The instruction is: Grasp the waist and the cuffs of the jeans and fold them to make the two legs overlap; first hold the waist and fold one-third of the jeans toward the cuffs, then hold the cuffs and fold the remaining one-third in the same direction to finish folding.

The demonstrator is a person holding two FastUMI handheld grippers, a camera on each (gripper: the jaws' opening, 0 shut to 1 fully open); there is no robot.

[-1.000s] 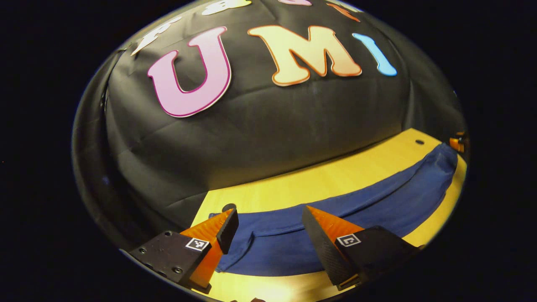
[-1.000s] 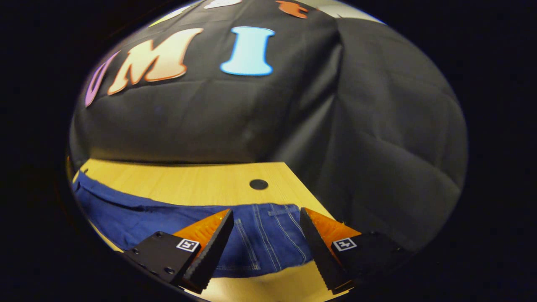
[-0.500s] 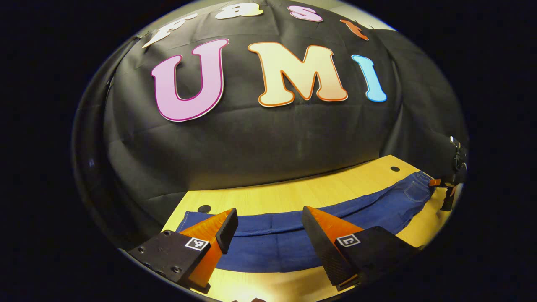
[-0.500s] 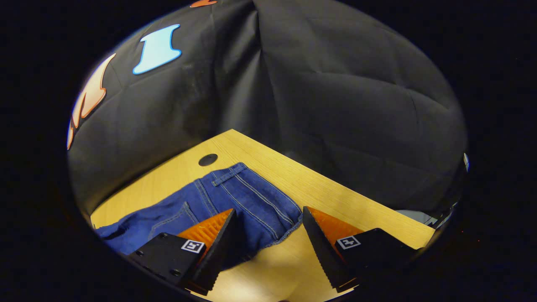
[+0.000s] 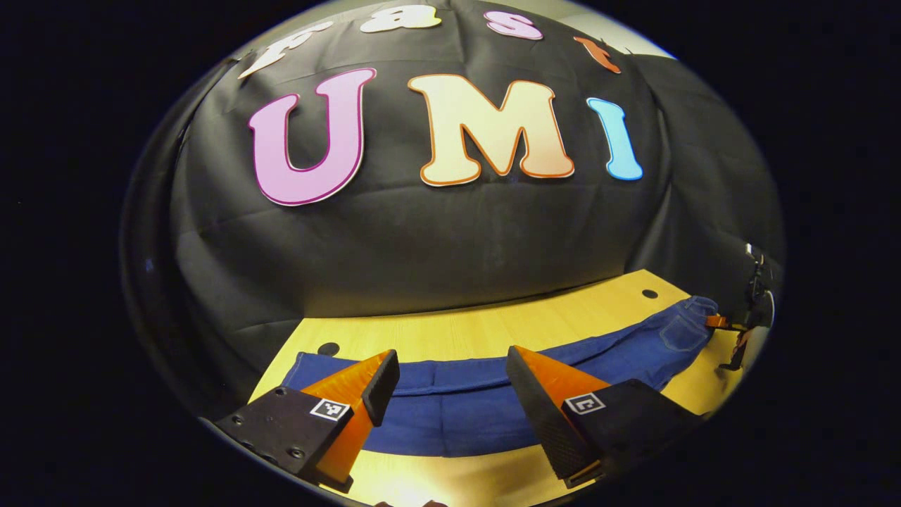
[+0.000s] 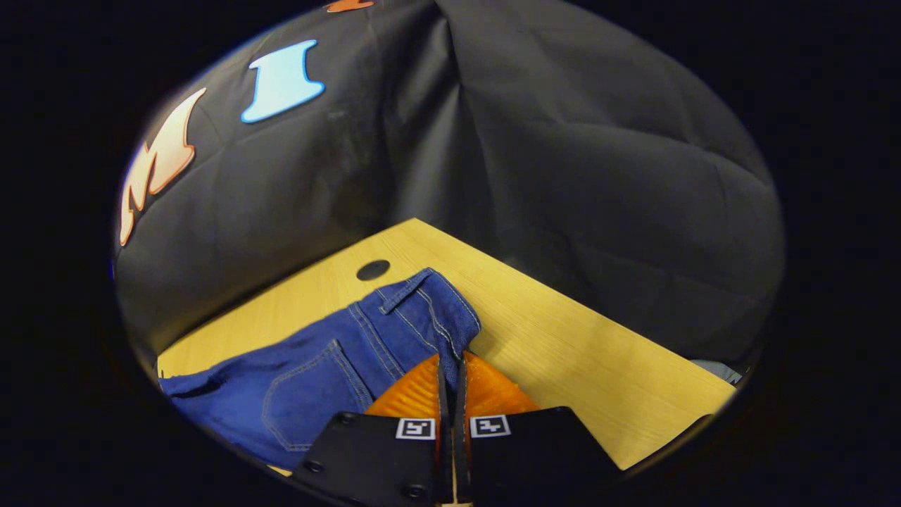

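Jeans (image 5: pixel 486 415) lie stretched flat across the desk (image 5: pixel 486 327), a long blue denim band running from the cuff end at the left to the waist at the far right in the left gripper view. Desk is light wood grain, smooth, with round dark holes (image 5: pixel 328 348) near its back corners.

Left tool (image 5: pixel 450 384) hovers over the leg section near the cuff end, fingers spread wide, nothing between them. The wedge-shaped fingers have ribbed inner pads (image 5: pixel 545 429), and their blocks carry small square markers. Cannot tell if the tips touch the cloth.

Right tool (image 6: pixel 450 366) has its fingers closed together on the waist edge of the jeans (image 6: pixel 352 366), denim pinched in the narrow gap between them. In the right gripper view the waistband (image 6: pixel 405 290) is bunched and lifted slightly at that corner, with a belt loop and pale contrast stitching visible. A back pocket (image 6: pixel 310 394) shows as a stitched outline just left of the tool. The waist sits near the desk's right back corner, beside a hole (image 6: pixel 373 270).

In the left gripper view the right tool (image 5: pixel 718 322) appears small at the far waist end.
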